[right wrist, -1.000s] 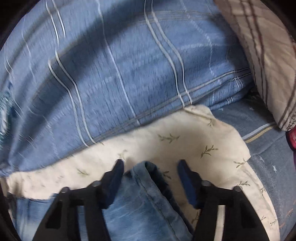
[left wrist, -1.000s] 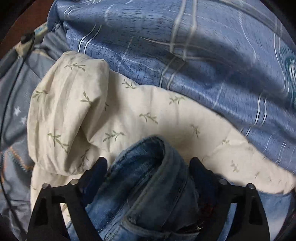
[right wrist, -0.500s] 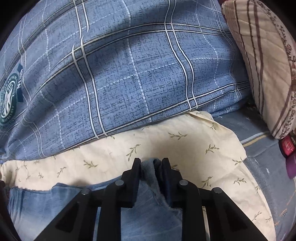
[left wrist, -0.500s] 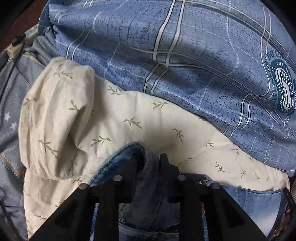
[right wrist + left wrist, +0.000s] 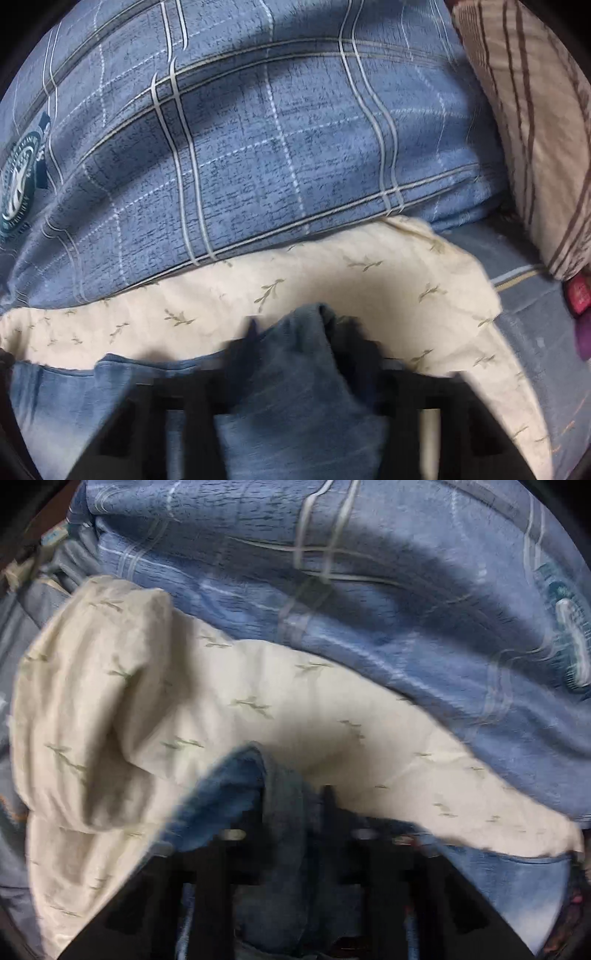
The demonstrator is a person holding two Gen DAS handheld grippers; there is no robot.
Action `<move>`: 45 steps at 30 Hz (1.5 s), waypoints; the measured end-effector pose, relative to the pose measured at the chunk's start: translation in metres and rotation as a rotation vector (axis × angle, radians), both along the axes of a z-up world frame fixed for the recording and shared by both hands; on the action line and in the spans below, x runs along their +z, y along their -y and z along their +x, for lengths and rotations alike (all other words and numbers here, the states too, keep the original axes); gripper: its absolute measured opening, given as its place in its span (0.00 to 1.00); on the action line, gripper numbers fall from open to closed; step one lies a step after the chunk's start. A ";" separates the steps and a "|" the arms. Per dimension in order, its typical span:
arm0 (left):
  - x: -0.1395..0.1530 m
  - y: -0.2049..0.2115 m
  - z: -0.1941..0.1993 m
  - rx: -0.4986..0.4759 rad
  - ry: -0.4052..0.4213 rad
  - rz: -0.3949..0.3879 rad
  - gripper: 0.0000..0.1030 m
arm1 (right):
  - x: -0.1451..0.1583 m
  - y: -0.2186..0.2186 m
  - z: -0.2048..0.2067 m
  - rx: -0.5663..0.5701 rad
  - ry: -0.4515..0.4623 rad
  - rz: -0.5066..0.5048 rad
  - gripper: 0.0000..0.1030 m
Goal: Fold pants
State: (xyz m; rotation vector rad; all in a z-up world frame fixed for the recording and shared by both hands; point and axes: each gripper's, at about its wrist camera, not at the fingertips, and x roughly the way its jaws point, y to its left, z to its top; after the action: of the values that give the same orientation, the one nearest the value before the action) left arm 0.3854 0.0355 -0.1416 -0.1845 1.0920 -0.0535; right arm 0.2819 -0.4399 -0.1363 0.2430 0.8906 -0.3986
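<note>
The blue denim pants lie on a cream leaf-print cloth. My left gripper is shut on a bunched edge of the pants, the fabric pinched between its black fingers. In the right wrist view, my right gripper holds another raised edge of the pants between its fingers, which stand a little apart around the thick fold. Both views are blurred with motion. The rest of the pants runs under the grippers and out of view.
A big blue plaid duvet rises just behind the cream cloth. A striped beige pillow stands at the right. A grey-blue star-print sheet lies under everything, with a red item at the right edge.
Both grippers closed from wide open onto the denim edges a second ago. Since half a second ago they have shifted with the fabric, and the right fingers look slightly wider.
</note>
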 end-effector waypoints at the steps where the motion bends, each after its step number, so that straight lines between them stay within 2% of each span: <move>1: 0.002 0.002 -0.003 0.008 0.016 0.014 0.20 | 0.003 0.000 -0.002 0.000 0.017 -0.003 0.22; 3: 0.007 0.008 -0.010 0.000 0.051 0.043 0.18 | 0.010 0.002 -0.005 -0.004 0.039 0.004 0.21; 5: 0.017 0.012 -0.020 0.005 0.078 0.031 0.17 | 0.020 -0.001 -0.011 -0.009 0.075 -0.005 0.21; 7: 0.044 0.008 -0.044 0.007 0.127 0.006 0.17 | 0.035 -0.001 -0.020 -0.020 0.122 -0.019 0.21; 9: 0.070 0.003 -0.051 0.011 0.175 -0.020 0.17 | 0.051 0.002 -0.032 -0.038 0.173 -0.024 0.21; 12: 0.105 -0.015 -0.076 0.020 0.242 -0.083 0.17 | 0.077 0.010 -0.060 -0.058 0.266 0.021 0.20; 17: 0.133 -0.048 -0.107 0.005 0.300 -0.151 0.17 | 0.089 0.018 -0.106 -0.073 0.368 0.042 0.20; 19: 0.133 -0.058 -0.129 0.009 0.315 -0.188 0.17 | 0.091 0.020 -0.123 -0.069 0.394 0.089 0.20; 23: 0.133 -0.077 -0.170 -0.007 0.348 -0.179 0.17 | 0.100 0.021 -0.162 -0.068 0.447 0.141 0.20; 29: 0.109 -0.107 -0.243 -0.033 0.320 -0.198 0.18 | 0.103 0.023 -0.235 -0.068 0.502 0.221 0.20; 32: 0.086 -0.112 -0.265 -0.043 0.274 -0.181 0.18 | 0.096 0.024 -0.265 -0.082 0.488 0.234 0.18; 38: 0.049 -0.107 -0.302 -0.111 0.174 -0.066 0.19 | 0.071 0.032 -0.311 -0.112 0.423 0.303 0.18; 41: 0.046 -0.106 -0.314 -0.139 0.165 -0.042 0.21 | 0.061 0.038 -0.325 -0.126 0.361 0.309 0.18; 45: 0.055 -0.104 -0.330 -0.160 0.183 0.032 0.32 | 0.048 0.052 -0.343 -0.165 0.324 0.389 0.19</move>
State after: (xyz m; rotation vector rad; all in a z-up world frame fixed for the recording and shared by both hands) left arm 0.0552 0.1396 -0.0864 -0.0618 0.9224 -0.1925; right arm -0.0613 -0.4914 -0.0887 0.7227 0.6235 -0.3231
